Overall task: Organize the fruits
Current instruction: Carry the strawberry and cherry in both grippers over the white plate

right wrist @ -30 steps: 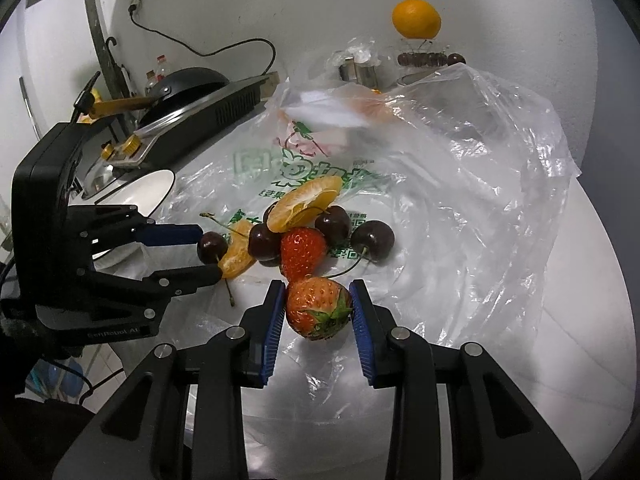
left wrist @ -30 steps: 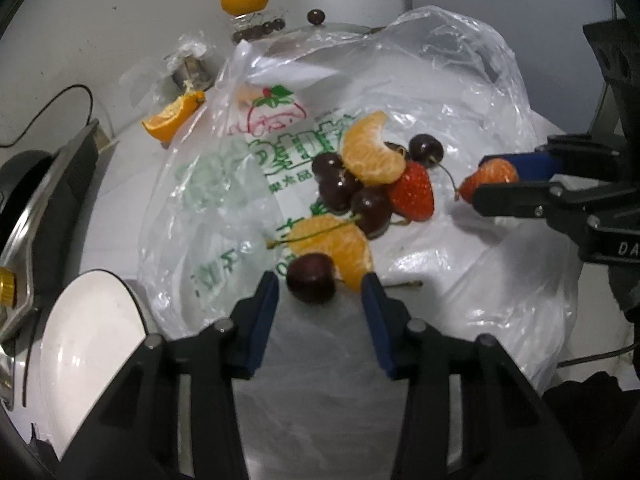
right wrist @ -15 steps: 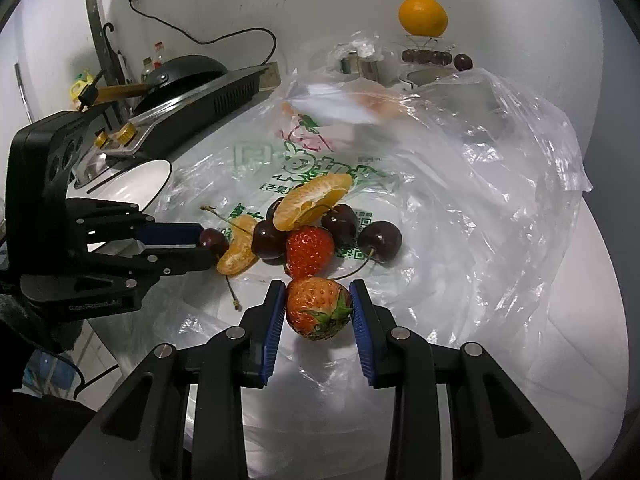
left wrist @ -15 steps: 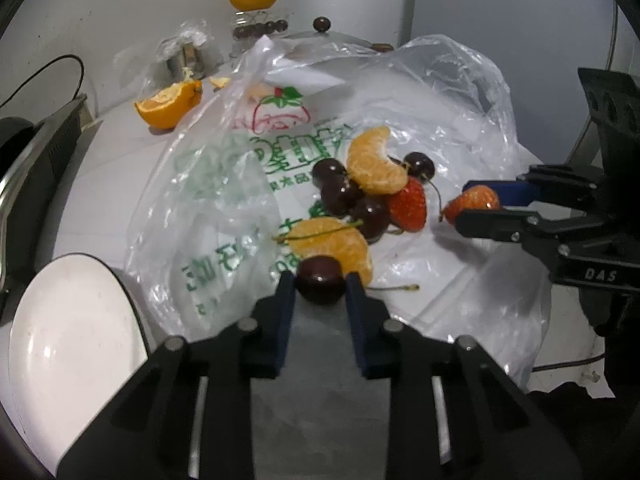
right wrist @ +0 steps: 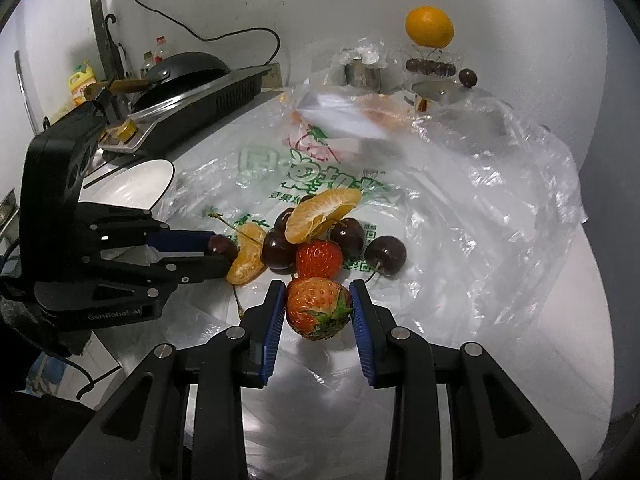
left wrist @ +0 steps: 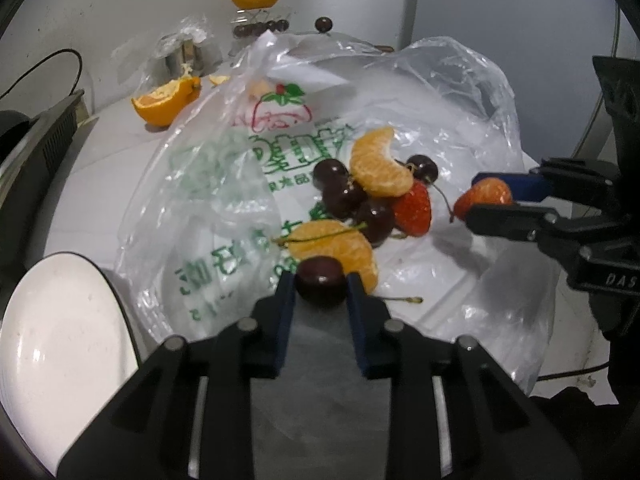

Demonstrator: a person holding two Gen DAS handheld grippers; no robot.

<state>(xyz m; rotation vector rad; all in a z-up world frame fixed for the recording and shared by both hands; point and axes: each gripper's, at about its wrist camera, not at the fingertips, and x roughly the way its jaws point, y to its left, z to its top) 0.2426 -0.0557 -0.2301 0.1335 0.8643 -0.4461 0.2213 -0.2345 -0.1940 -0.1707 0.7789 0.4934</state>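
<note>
Jaws of the left gripper clamp a dark cherry at the near edge of the fruit pile on the plastic bag; pick step, next a gentle lift toward the white plate. Right view: right gripper clenched on a strawberry, same stage. White counter, stove behind.

left gripper: black, blue pads | right gripper: same, silver screws

Black pan on stove, power cord, bottles behind.
</note>
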